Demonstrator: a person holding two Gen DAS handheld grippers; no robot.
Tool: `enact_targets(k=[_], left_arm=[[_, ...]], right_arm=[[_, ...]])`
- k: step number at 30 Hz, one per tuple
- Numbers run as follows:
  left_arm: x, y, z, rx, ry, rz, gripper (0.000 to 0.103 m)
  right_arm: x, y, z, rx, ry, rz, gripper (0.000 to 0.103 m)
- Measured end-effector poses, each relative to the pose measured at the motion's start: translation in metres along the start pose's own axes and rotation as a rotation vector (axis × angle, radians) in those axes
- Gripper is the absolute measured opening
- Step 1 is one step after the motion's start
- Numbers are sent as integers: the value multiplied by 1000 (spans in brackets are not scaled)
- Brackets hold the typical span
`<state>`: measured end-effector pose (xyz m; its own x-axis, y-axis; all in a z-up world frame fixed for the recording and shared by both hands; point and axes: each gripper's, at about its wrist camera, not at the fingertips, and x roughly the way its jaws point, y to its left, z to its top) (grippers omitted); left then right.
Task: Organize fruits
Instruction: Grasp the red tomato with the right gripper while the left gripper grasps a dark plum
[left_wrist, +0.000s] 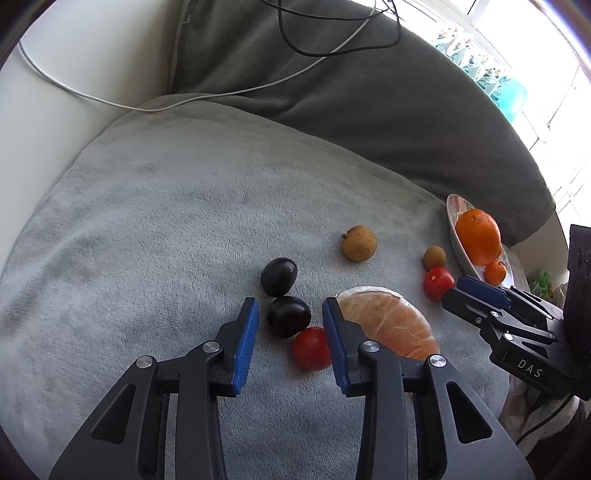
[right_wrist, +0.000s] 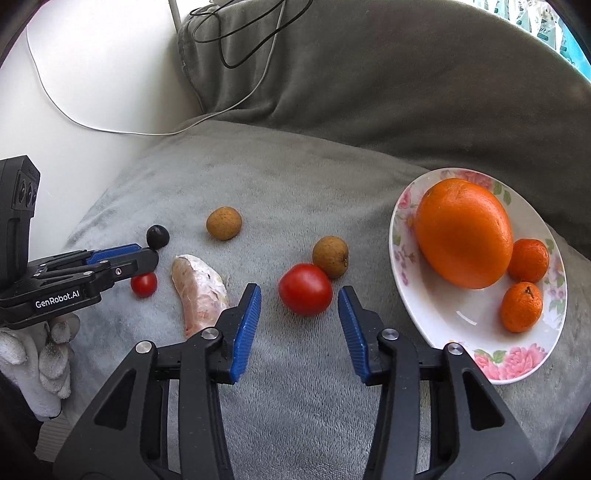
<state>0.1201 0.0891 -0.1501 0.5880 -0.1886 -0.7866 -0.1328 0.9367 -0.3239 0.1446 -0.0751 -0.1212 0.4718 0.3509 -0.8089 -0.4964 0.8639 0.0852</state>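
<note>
My left gripper (left_wrist: 291, 309) stands open over a dark grape (left_wrist: 289, 321) and a cherry tomato (left_wrist: 312, 349); neither pad presses on them. A second grape (left_wrist: 279, 277) lies just beyond, and a peeled citrus segment (left_wrist: 391, 321) to the right. My right gripper (right_wrist: 299, 294) is open around a red tomato (right_wrist: 305, 289), with small gaps on both sides. A brown longan (right_wrist: 330, 256) touches that tomato, and another longan (right_wrist: 224, 223) lies further left. The flowered plate (right_wrist: 454, 314) at the right holds a large orange (right_wrist: 463, 232) and two small mandarins (right_wrist: 528, 260).
Everything lies on a soft grey blanket (right_wrist: 295, 387) over a cushion. A darker grey pillow (right_wrist: 406, 92) rises behind, with black and white cables (right_wrist: 236, 48) on it. A gloved hand (right_wrist: 48, 354) holds the left gripper (right_wrist: 147, 258). A white wall stands at the left.
</note>
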Motion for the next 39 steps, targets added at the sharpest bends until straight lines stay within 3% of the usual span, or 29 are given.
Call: enact_targets(k=[7,13,16,39], left_arm=[[4,1,3,3,2,7,23],[0,4,0,6,-3,3,22],[-2,6,-1,4,-6,1,22],[-28,-7,-6,22,-55,0,22]], right_arm=[[10,2,2,-6,13,-18,46],[19,4,4,-8,22,-22,44],[23,3,4,-8,31,-29,36],[-8,4,-4,-6,-29,-19,35]])
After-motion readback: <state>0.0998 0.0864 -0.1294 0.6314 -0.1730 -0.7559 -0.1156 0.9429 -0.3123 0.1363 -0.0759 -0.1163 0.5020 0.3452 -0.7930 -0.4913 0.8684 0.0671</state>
